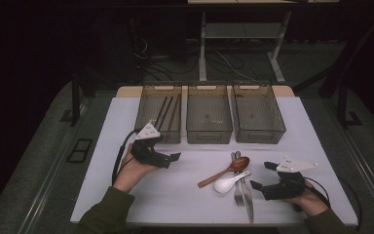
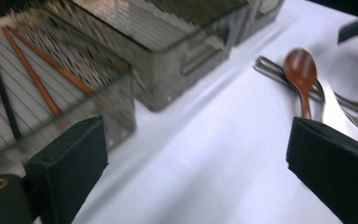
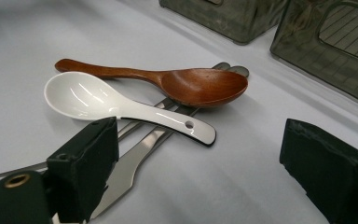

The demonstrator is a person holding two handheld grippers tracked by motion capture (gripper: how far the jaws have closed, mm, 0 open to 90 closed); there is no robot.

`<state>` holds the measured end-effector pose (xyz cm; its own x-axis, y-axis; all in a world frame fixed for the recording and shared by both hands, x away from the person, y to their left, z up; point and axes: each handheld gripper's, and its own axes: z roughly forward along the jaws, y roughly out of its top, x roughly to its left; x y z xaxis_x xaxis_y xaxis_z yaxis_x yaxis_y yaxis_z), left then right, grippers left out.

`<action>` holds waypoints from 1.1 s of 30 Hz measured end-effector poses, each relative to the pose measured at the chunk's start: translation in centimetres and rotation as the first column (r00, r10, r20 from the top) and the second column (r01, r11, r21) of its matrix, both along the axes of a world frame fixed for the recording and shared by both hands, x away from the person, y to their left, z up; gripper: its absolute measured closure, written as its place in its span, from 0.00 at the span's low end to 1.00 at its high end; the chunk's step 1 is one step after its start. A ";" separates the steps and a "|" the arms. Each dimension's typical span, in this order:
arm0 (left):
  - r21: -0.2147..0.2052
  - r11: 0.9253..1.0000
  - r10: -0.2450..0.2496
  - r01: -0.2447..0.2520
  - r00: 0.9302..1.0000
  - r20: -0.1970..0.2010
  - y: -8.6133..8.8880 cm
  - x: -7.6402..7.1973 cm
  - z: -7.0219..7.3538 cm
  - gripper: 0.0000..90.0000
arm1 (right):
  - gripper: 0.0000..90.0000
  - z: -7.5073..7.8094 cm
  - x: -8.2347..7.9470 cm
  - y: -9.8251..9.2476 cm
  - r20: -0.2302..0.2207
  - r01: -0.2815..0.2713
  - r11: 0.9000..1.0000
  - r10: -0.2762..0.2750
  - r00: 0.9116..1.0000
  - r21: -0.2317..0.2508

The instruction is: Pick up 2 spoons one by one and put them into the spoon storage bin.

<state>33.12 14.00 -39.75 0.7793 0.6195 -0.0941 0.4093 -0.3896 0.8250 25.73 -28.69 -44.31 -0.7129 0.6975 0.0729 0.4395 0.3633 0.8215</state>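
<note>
Both claws stand apart and empty, the left claw (image 1: 171,146) near the chopstick bin (image 1: 161,113), the right claw (image 1: 262,175) beside the white spoon (image 1: 228,183).

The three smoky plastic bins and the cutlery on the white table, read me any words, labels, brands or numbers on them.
No text can be read.
Three smoky translucent plastic bins: no label or number.
Brown wooden spoon, white ceramic spoon, steel knife and steel fork: no brand mark.
White table top: plain.
</note>
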 end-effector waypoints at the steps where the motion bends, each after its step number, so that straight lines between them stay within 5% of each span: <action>1: -0.003 1.000 0.000 0.000 1.000 -0.004 0.0 -0.3 -0.2 0.03 | 0.13 0.0 0.0 0.0 0.002 0.002 1.000 -0.002 1.000 0.002; 13: 0.009 1.000 -0.029 0.029 0.999 -0.032 0.8 -3.6 -2.2 0.00 | 0.13 0.2 0.1 0.2 -0.018 -0.008 1.000 0.009 1.000 0.030; 24: -0.015 0.997 -0.070 0.070 0.997 -0.015 1.5 -6.0 -3.5 0.00 | 0.13 1.2 0.2 0.1 -0.044 -0.047 0.998 0.049 0.998 0.032; 27: -0.007 0.998 -0.067 0.067 0.998 -0.018 1.8 -6.1 -3.8 0.00 | 0.20 1.6 0.4 0.3 -0.066 -0.051 0.998 0.053 0.996 0.032; 33: -0.002 0.997 -0.074 0.074 0.997 -0.025 1.7 -6.0 -4.0 0.00 | 0.52 2.0 0.9 1.7 -0.071 -0.088 0.996 0.090 0.993 0.023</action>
<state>27.11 15.72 -43.71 0.8201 0.5605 -0.1149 0.4002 -0.4184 0.8153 26.61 -26.97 -42.29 -0.7645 0.6294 0.1392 0.4644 0.3880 0.7961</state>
